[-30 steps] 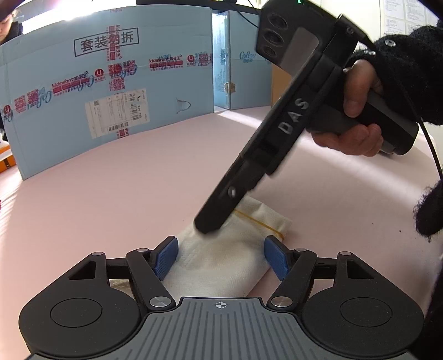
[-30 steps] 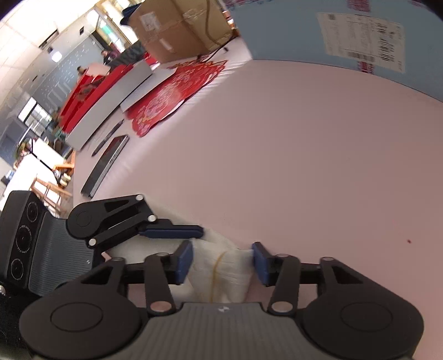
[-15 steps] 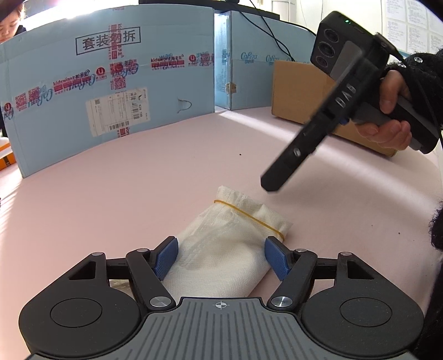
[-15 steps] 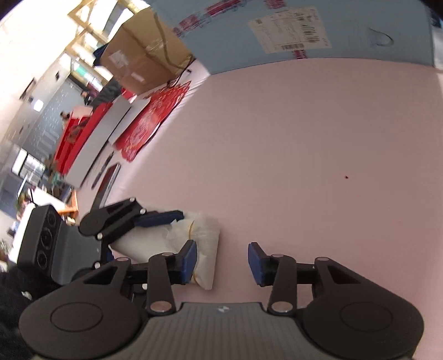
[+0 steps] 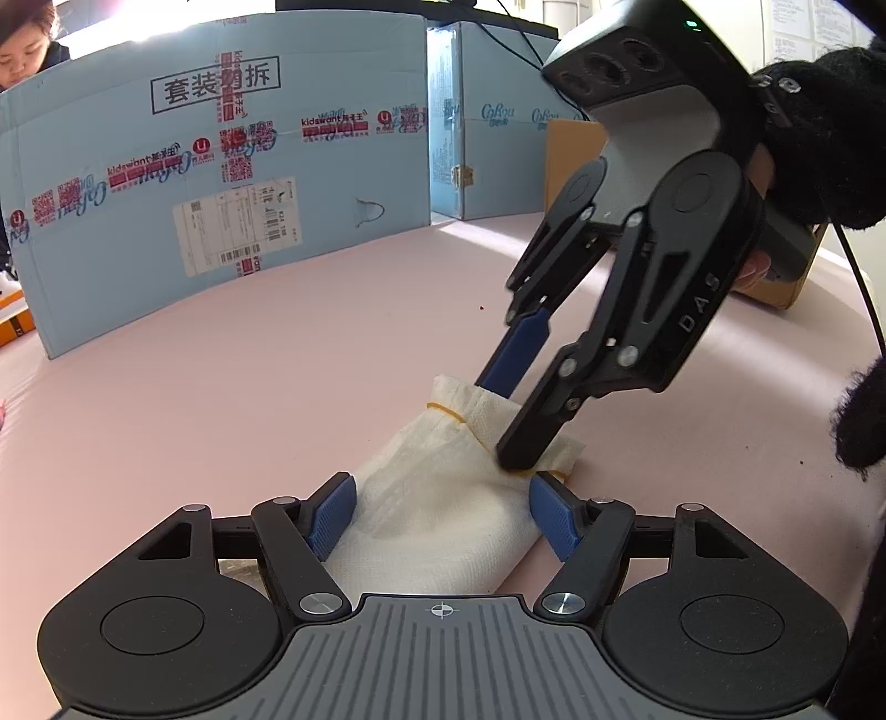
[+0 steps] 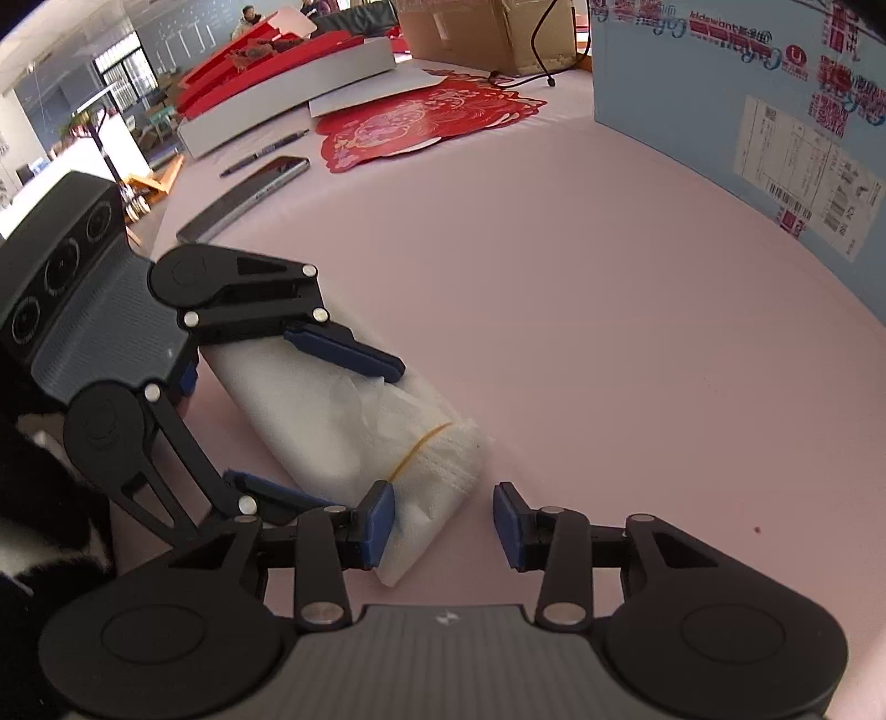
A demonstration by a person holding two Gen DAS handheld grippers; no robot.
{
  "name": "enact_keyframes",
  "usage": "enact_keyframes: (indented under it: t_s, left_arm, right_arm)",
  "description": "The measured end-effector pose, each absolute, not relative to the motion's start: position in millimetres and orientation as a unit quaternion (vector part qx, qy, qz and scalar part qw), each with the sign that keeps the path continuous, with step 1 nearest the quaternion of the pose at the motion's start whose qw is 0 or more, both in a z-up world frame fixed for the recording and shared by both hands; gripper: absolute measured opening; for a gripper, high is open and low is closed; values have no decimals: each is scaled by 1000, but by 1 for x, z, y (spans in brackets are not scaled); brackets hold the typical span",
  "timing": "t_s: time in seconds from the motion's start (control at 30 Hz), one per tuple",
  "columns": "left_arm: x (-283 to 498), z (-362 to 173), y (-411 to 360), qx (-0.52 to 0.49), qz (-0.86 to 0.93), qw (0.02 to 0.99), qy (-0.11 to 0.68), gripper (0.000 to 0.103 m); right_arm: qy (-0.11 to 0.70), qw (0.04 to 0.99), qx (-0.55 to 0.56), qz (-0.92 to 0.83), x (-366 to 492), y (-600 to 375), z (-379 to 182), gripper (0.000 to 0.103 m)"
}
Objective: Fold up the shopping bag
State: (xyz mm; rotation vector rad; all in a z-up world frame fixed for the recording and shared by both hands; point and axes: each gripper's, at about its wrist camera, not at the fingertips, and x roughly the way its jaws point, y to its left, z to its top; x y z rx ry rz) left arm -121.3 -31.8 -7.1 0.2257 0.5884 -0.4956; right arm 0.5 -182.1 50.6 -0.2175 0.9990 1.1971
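The left gripper (image 5: 437, 512) straddles the rolled white fabric shopping bag (image 5: 437, 498), jaws apart, steadying it; the right gripper (image 6: 443, 518), released, hovers at its yellow rubber-banded (image 6: 421, 443) twelve-o'clock end.

2 low, close wrist views, crossing over folded bag (image 5: 437, 498).

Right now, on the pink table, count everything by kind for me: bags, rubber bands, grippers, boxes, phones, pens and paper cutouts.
Folded white shopping bag: 1
Yellow rubber band around the bag: 1
Grippers: 2, left gripper and right gripper
Blue cardboard boxes: 2, large blue box and farther blue box
Brown cardboard box: 1
Phone: 1
Pen: 1
Red paper cutout: 1
Total: 10
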Motion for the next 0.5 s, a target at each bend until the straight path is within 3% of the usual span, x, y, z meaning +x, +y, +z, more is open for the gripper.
enact_keyframes:
  t_s: [0.2, 0.37, 0.5]
  left_arm:
    - [-119, -9, -30, 104, -246, 920, 287, 72]
    - [-118, -12, -20, 108, -256, 918, 285, 72]
    - [-116, -12, -18, 110, -260, 917, 284, 72]
  right_arm:
    - [500, 679, 56, 535, 22, -179, 40, 46]
    - [496, 686, 98, 522, 29, -207, 51, 46]
    - [494, 706, 58, 505, 27, -226, 56, 44]
